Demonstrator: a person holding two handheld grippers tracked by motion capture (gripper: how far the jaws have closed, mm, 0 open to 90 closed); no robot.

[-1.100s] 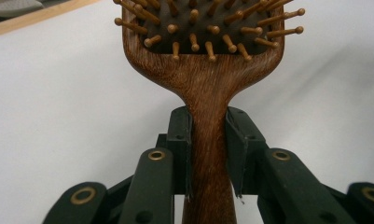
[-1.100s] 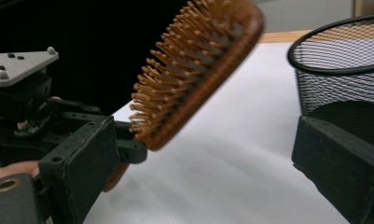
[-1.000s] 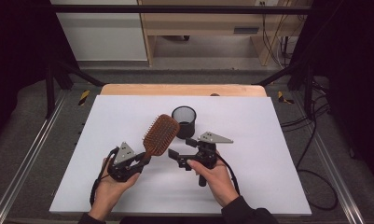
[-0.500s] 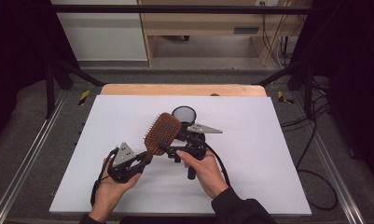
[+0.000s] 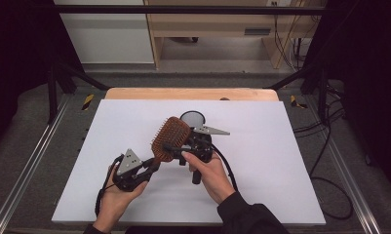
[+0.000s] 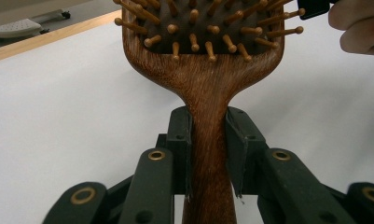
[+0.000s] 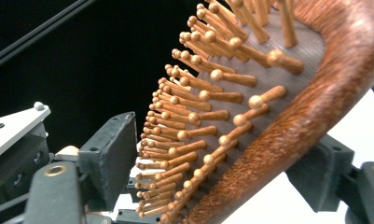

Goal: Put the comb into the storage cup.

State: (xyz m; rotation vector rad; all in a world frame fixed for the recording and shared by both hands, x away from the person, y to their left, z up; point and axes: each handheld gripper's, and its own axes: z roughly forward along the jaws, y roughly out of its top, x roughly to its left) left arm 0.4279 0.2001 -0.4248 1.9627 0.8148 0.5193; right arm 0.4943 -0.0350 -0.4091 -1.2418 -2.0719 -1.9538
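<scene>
Left gripper (image 5: 149, 170) is clamped on the hairbrush (image 5: 169, 139) handle; right gripper (image 5: 176, 148) jaws straddle its head, apart, so a handover looks half done.

The hairbrush (image 5: 170, 139) sits at the centre of the frame above the desk (image 5: 261, 161). The left tool (image 5: 151, 168) is at its lower left, the right tool (image 5: 176, 148) at its right, and a round mirror (image 5: 193, 118) just behind, toward upper centre.

white table sheet (image 5: 261, 161) over wooden tabletop (image 5: 193, 93) | round dark mirror-like disc (image 5: 193, 118) near far centre | yellow-black clamps (image 5: 87, 101) at far corners | cables on floor (image 5: 329, 146) right | wooden shelf behind (image 5: 212, 24)
</scene>
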